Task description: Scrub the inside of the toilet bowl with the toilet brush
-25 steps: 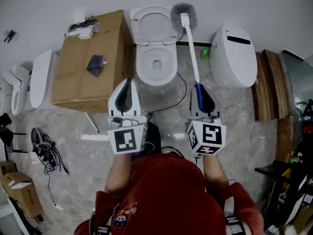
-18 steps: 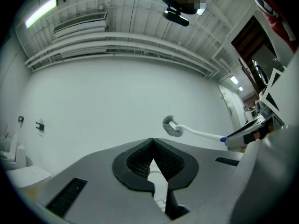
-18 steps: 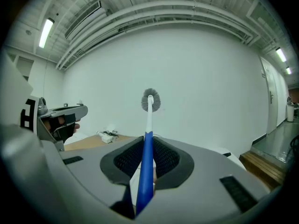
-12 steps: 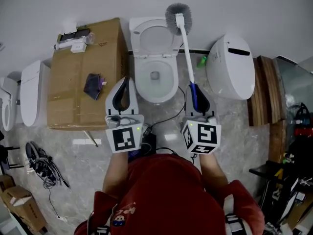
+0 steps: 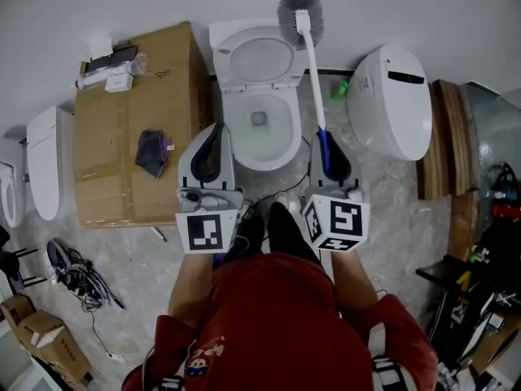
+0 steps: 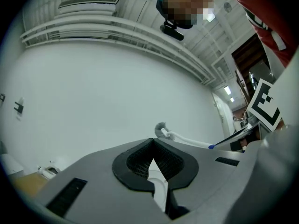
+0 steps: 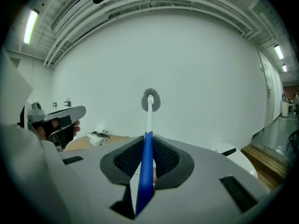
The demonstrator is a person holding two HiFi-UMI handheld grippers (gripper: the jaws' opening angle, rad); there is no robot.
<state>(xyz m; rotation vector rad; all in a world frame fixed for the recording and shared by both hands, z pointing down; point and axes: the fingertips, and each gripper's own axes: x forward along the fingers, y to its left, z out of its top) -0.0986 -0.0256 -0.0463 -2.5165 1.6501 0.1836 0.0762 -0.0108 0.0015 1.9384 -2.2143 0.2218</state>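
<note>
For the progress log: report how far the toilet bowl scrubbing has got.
Done: the toilet lid is up and the right gripper is shut on the toilet brush at its blue grip. In hand: the bristle head sits high, over the lid, outside the toilet bowl. Left: lowering it in and all the scrubbing. The left gripper is shut, empty.

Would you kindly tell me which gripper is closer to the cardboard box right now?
Left. The left gripper is just off the right edge of the cardboard box. The right gripper, holding the toilet brush, is on the far side of the toilet.
</note>
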